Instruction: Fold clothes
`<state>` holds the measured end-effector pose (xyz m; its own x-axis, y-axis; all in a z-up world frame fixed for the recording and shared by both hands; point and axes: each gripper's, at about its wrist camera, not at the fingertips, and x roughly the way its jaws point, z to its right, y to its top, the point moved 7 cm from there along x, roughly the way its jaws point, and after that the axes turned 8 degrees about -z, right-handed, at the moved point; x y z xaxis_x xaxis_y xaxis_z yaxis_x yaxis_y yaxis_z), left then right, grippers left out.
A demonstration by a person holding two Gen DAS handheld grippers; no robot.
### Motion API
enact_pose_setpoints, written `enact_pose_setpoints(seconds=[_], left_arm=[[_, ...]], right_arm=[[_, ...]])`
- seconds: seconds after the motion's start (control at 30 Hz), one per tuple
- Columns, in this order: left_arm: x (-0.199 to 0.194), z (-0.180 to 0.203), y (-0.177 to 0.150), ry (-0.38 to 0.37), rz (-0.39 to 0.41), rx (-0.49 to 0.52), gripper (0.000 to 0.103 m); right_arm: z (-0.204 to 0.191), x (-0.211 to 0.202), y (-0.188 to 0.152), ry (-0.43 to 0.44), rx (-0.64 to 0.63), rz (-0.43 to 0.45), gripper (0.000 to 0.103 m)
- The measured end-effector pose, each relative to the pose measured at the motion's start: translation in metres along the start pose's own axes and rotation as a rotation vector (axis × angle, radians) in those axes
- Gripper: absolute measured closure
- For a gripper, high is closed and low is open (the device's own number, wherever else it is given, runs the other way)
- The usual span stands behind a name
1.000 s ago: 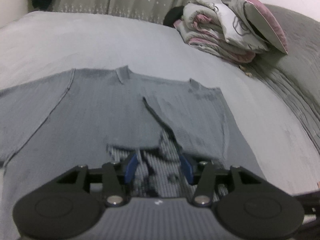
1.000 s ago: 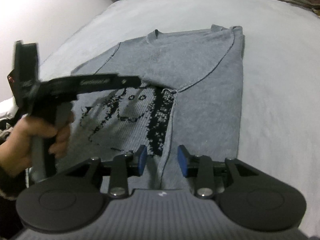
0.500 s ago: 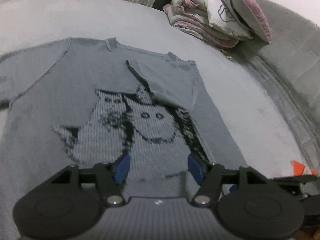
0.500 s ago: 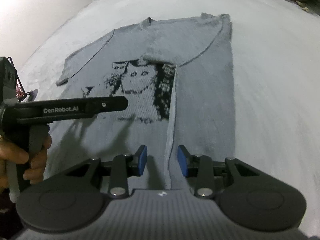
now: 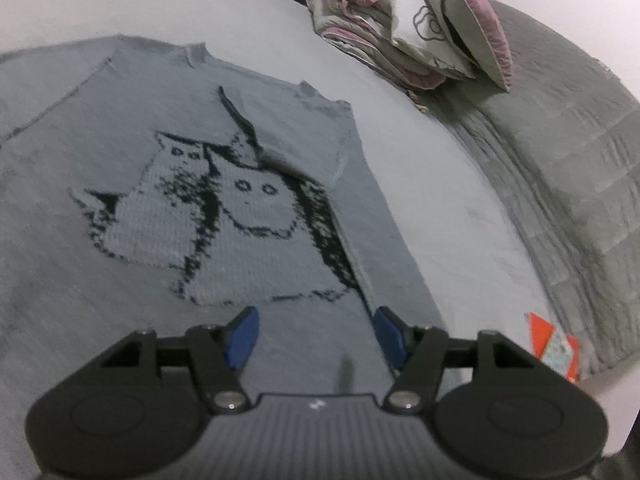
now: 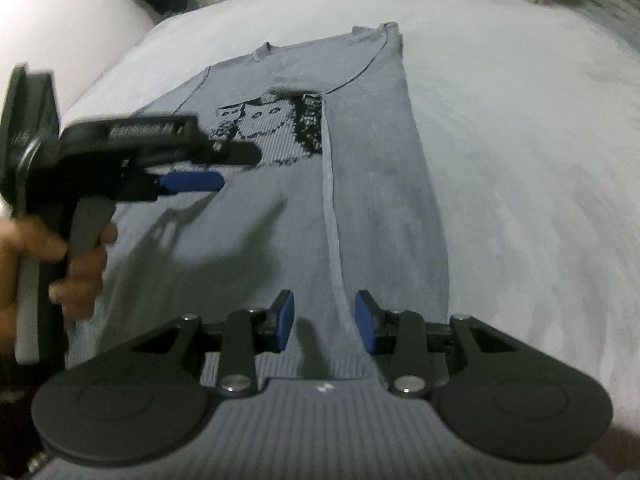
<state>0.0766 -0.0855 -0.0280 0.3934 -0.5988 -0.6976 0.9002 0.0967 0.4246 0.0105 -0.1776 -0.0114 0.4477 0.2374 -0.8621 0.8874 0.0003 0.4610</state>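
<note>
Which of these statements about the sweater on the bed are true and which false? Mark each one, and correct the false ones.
1. The grey sweater lies flat on the bed. True.
2. The sweater's front shows a plain red stripe. False: it bears a black cat pattern.
3. One side of the sweater is already folded in over the body. True: a folded edge runs down its length.
4. The right claw grips a sleeve lifted high off the bed. False: its jaws stand apart above the flat sweater, with nothing between them.
5. The left claw is clamped on the pillow. False: it is open over the sweater; the pillow lies far off on a pile of bedding.
</note>
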Motion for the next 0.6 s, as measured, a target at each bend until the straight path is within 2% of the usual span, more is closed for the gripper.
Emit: enact_pose_setpoints(seconds=[0.07,0.17,0.27,0.43,0.6], left_arm=[[0.001,0.006,-0.003,-0.068,-0.031,-0.010,0.047],[0.007,0.018,-0.010,-0.153,-0.081,-0.008,0.050],[0.018,0.030,-0.018,-0.204,-0.129,-0.003,0.052],[0.044,0.041,-0.034,-0.225,-0.199,-0.014,0.063],[0.058,0.049,-0.041,-0.207,-0.186,-0.008,0.076]], right_arm=[[-0.004,-0.005,-0.012,-0.030,-0.032,0.009,0.065],[-0.007,-0.013,-0.021,-0.068,-0.084,0.019,0.065],[-0.007,-0.017,-0.027,-0.098,-0.120,0.018,0.065],[-0.004,-0.015,-0.034,-0.179,-0.183,0.002,0.067],[0.002,-0.007,-0.039,-0.250,-0.205,-0.010,0.074]])
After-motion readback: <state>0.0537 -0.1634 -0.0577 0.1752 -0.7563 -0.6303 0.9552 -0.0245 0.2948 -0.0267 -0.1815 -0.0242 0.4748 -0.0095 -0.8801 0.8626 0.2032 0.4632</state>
